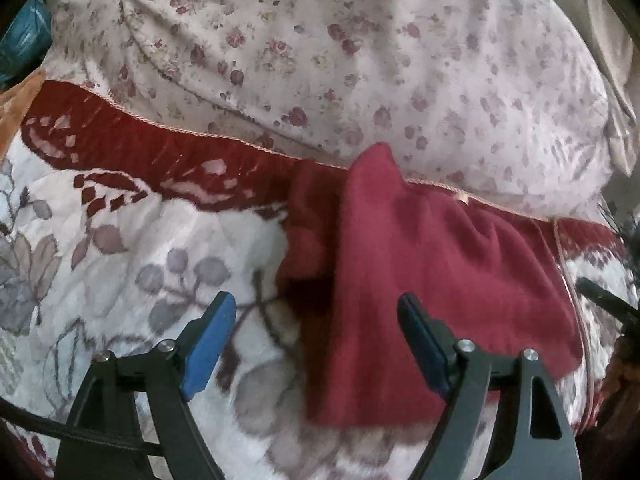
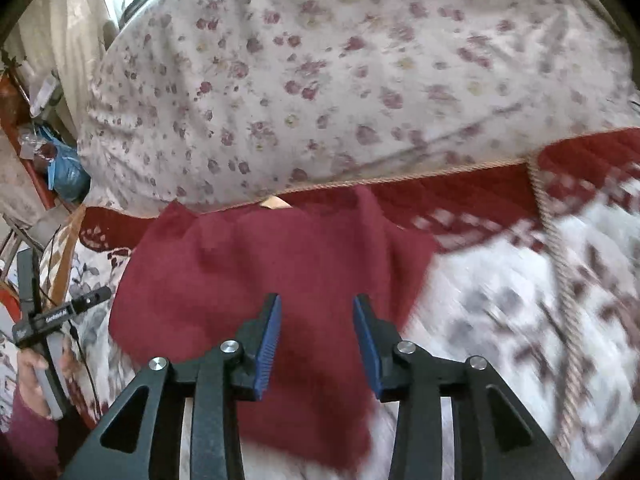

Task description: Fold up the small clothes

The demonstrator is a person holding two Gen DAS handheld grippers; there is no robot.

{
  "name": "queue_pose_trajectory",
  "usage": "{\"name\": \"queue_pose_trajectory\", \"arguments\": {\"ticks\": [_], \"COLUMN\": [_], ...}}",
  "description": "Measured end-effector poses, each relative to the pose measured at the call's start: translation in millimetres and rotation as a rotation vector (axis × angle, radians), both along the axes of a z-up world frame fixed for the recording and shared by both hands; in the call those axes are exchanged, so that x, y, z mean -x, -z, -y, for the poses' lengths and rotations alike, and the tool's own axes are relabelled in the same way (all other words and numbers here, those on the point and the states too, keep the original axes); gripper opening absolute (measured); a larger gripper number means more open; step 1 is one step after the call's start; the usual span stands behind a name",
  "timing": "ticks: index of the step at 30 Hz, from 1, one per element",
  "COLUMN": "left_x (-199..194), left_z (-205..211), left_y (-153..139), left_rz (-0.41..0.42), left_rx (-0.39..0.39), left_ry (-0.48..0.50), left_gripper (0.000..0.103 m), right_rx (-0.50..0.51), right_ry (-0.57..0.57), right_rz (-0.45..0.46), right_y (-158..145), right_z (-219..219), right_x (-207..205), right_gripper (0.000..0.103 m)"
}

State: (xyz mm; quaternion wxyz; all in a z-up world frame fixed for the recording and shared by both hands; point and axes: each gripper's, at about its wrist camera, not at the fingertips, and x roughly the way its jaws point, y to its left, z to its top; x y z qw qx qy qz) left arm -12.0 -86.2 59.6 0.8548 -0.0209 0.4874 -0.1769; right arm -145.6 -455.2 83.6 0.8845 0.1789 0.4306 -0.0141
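A small dark red garment (image 1: 420, 280) lies flat on the floral bed cover, partly folded, with a sleeve lying along its left side. In the left wrist view my left gripper (image 1: 316, 312) is open and empty, hovering over the garment's left edge. In the right wrist view the same garment (image 2: 260, 264) fills the middle. My right gripper (image 2: 316, 316) is open and empty, just above the garment's near part. The garment's lower edge is hidden behind the gripper bodies.
A white bed cover (image 1: 140, 264) with grey flowers and a dark red border (image 1: 132, 144) lies under the garment. A pale floral pillow (image 1: 360, 48) sits behind it. A cord trim (image 2: 560, 264) runs down the cover. Clutter and a blue bag (image 2: 64, 168) are at far left.
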Motion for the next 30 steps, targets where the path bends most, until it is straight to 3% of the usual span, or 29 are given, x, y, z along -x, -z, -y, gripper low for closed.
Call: {"name": "queue_pose_trajectory", "arguments": {"ticks": [3,6,9,14,16,18,23,26,30], "left_x": [-12.6,-21.0,-28.4,-33.9,-31.1,-27.5,-21.8,-20.8,-23.3], "left_z": [7.6,6.4,2.1,-3.7,-3.0,-1.3,-1.1,-2.7,-4.1], "left_y": [13.9,33.7,46.3,44.4,43.7,41.6,39.5,39.9,41.0], "left_rz": [-0.001,-0.009,-0.037,-0.042,-0.030,-0.013,0.014,0.010,-0.006], "left_rx": [-0.054,-0.110,-0.092,-0.072,-0.082,-0.099,-0.128,-0.124,-0.113], "left_ry": [-0.037,-0.059,-0.062,-0.053,-0.050,-0.044,-0.030,-0.029,-0.029], "left_gripper": [0.082,0.082,0.091,0.092,0.092,0.092,0.092,0.092,0.092], "right_rx": [-0.018,0.095,0.165,0.206,0.186,0.130,0.075,0.171,0.232], "right_ry": [-0.006,0.004,0.027,0.110,0.127,0.043,-0.251,-0.362,-0.369], "right_rz": [-0.052,-0.103,-0.111,-0.144,-0.103,-0.057,-0.058,-0.061,-0.102], "right_y": [23.7,46.2,63.5,60.1,43.4,31.1,29.5,42.5,67.6], "right_z": [-9.4,-16.4,-9.0,-1.5,-11.5,-36.7,-132.0,-184.9,-212.8], "right_x": [-46.7,-78.8,-99.5,-118.1,-114.4,-116.4,-143.0,-167.5,-196.5], "right_gripper": [0.041,0.041,0.040,0.040,0.041,0.041,0.040,0.040,0.040]}}
